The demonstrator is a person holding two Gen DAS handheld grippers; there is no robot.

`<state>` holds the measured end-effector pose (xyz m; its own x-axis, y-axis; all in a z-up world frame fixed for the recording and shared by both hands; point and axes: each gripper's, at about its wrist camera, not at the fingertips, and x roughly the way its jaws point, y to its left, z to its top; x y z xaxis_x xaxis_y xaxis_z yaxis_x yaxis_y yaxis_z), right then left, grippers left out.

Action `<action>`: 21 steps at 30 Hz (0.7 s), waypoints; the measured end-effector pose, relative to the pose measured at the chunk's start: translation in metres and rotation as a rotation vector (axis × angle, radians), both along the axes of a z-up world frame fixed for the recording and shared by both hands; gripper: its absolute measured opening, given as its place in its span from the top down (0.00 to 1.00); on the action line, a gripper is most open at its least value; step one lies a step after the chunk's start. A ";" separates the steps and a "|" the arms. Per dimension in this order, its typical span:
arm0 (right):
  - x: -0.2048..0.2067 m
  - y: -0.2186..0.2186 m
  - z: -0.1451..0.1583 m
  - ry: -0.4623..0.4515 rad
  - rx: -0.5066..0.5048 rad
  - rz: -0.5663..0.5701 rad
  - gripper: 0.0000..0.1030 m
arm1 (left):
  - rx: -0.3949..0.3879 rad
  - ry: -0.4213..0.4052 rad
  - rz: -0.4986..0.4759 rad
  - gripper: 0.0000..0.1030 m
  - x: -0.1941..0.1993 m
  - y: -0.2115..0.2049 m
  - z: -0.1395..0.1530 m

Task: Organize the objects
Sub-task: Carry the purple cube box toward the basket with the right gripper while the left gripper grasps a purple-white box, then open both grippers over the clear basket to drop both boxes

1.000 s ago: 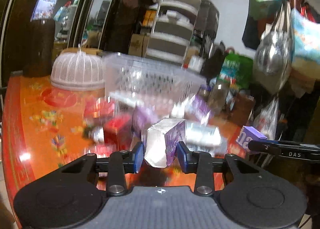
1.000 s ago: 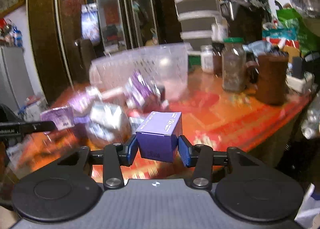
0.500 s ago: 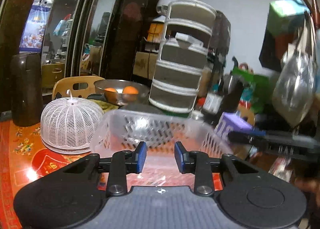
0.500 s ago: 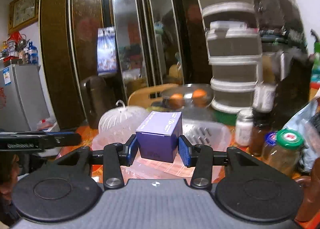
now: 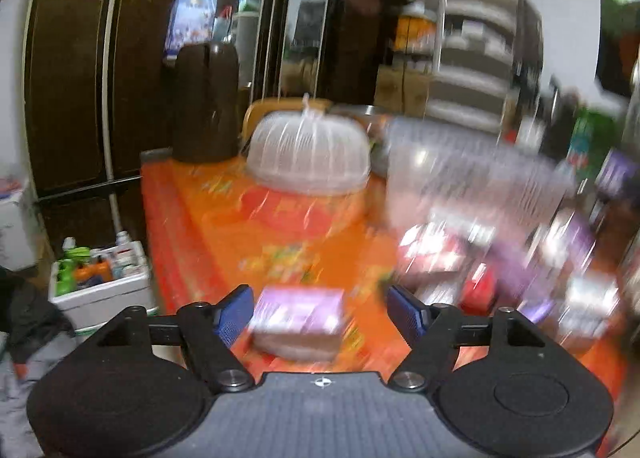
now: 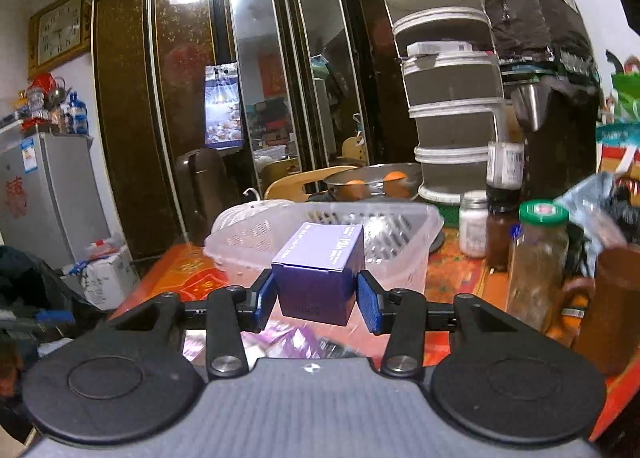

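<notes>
1. Right gripper (image 6: 316, 300): black frame, blue ribbed pads. The jaws are clamped on a purple box (image 6: 318, 278), a matte cardboard cube held above the table. White print runs along its top face; only the large figure "12" can be read.
2. Clear basket (image 6: 328, 242): translucent plastic with slotted walls and rounded corners. It stands on the table directly beyond the purple box.
3. Left gripper (image 5: 320, 312): jaws set wide apart, gripping nothing. A small purple carton (image 5: 298, 320) lies on the table between the pads, touching neither. Its print is too blurred to read.
4. Table (image 5: 224, 234): glossy orange-red surface with a floral pattern.
5. Mesh food cover (image 5: 308, 156): white dome with a top loop, resting on the table left of the clear basket.
6. Loose packages (image 5: 500, 266): purple, red and silver, heaped in front of the basket; motion blur hides shapes and labels.
7. Glass jar (image 6: 538, 258): clear cylinder with a green lid, standing at the right of the table.
</notes>
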<state>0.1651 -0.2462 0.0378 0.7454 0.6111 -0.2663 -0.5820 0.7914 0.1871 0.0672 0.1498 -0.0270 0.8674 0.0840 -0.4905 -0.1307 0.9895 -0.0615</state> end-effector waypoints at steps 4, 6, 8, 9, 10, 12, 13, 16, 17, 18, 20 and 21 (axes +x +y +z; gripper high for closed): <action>-0.008 0.004 -0.004 0.005 -0.012 -0.002 0.54 | 0.050 0.052 0.037 0.26 0.019 0.002 -0.019; -0.011 0.003 -0.004 0.001 -0.020 -0.008 0.54 | 0.056 0.082 0.027 0.26 0.029 0.002 -0.025; -0.013 0.000 -0.002 -0.005 -0.021 -0.016 0.53 | 0.047 0.116 0.043 0.26 0.036 0.001 -0.028; -0.014 -0.001 -0.001 -0.009 -0.022 -0.019 0.54 | 0.035 0.120 0.048 0.32 0.035 0.005 -0.030; -0.015 -0.002 -0.001 -0.011 -0.026 -0.020 0.54 | 0.011 0.114 0.049 0.33 0.033 0.008 -0.031; -0.014 -0.002 -0.001 -0.016 -0.038 -0.021 0.54 | -0.014 0.093 0.044 0.34 0.031 0.008 -0.028; -0.012 -0.001 0.000 -0.017 -0.040 -0.020 0.54 | -0.013 0.066 0.047 0.34 0.030 0.006 -0.023; -0.001 0.006 0.009 -0.026 -0.046 0.000 0.54 | -0.042 -0.017 -0.013 0.34 0.041 -0.009 0.010; 0.005 0.011 0.015 -0.033 -0.053 0.005 0.54 | -0.041 -0.058 -0.048 0.34 0.047 -0.019 0.028; 0.013 0.018 0.022 -0.040 -0.065 0.010 0.54 | -0.038 -0.096 -0.085 0.34 0.055 -0.031 0.049; 0.035 0.036 0.035 -0.048 -0.118 0.001 0.54 | -0.043 -0.142 -0.161 0.34 0.079 -0.055 0.084; 0.046 0.044 0.038 -0.037 -0.140 0.003 0.54 | -0.044 -0.133 -0.198 0.34 0.098 -0.068 0.099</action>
<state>0.2106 -0.2023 0.0756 0.7544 0.5721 -0.3219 -0.5889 0.8064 0.0531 0.1655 0.0817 0.0722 0.9220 -0.1126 -0.3704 0.0773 0.9910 -0.1090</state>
